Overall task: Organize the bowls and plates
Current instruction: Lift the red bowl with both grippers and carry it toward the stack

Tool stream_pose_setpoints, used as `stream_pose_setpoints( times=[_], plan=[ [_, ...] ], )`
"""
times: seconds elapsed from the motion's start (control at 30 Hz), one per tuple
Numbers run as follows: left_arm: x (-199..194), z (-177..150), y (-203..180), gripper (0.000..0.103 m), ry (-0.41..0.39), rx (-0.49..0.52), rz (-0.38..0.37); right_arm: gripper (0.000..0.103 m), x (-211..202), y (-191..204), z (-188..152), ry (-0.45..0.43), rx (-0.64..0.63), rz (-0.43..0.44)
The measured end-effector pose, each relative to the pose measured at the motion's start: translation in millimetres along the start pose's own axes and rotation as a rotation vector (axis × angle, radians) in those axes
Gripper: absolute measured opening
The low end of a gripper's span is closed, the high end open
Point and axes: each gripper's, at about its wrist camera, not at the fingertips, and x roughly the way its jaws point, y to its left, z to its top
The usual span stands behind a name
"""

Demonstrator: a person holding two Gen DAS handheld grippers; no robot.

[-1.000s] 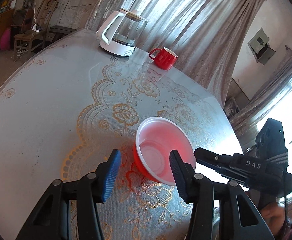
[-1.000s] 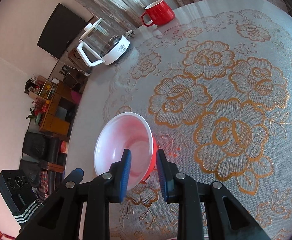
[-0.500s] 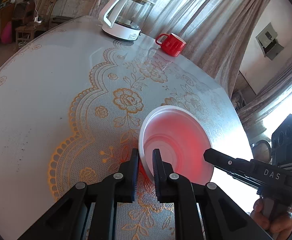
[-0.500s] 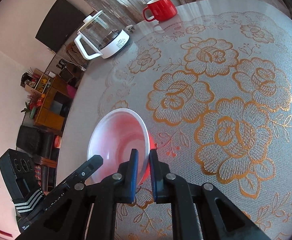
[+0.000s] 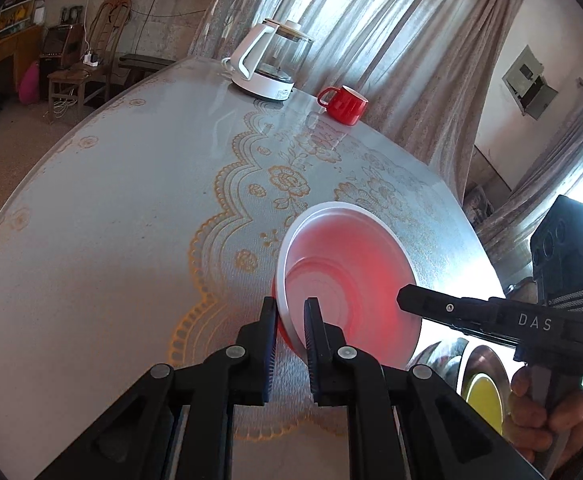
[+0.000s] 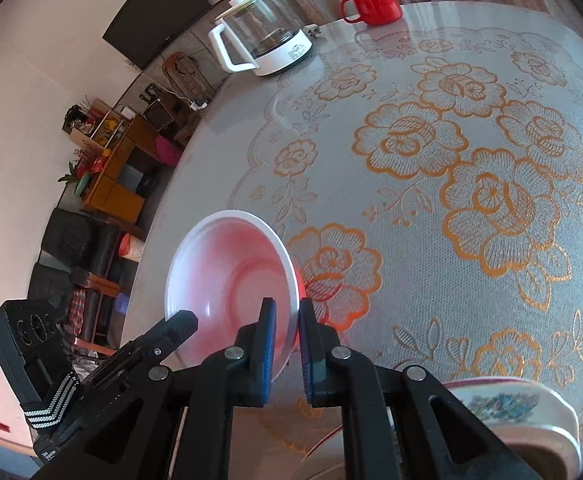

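A red plastic bowl (image 5: 347, 280) with a white inside is held over the table by both grippers. My left gripper (image 5: 291, 320) is shut on its left rim, one finger inside and one outside. My right gripper (image 6: 287, 328) is shut on the opposite rim of the same bowl (image 6: 227, 276). The bowl tilts slightly and sits low over the lace cloth; whether it touches the table I cannot tell. In the left wrist view the right gripper's finger reaches the bowl from the right.
A glass kettle on a white base (image 5: 267, 68) and a red mug (image 5: 343, 104) stand at the far side of the round table (image 5: 91, 208). Metal dishes, one yellow inside (image 5: 479, 384), lie near the front right. A flowered ceramic dish (image 6: 507, 412) sits beside my right gripper.
Both grippers closed onto the bowl's rim, left then right sides. The bowl has since moved with them toward the near edge of the table, away from the kettle and mug.
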Motion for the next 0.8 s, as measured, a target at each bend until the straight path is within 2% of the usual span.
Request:
stream_pose_setpoints(
  times=[0.1,0.3,0.5,0.8],
  plan=[
    [-19,-15,9,0.013,-0.013,-0.022,-0.010,0.010,-4,17,-17,0.008,-0.059,0.003],
    [-48,-41,12,0.013,-0.036,-0.001,0.015,0.010,-17,52,-52,0.005,-0.202,-0.023],
    [-66,-67,17,0.013,-0.011,0.005,0.004,0.010,-25,61,-82,0.025,-0.251,0.000],
    [-80,-87,18,0.013,-0.029,0.041,0.044,0.010,-23,73,-126,0.046,-0.349,-0.040]
  ],
)
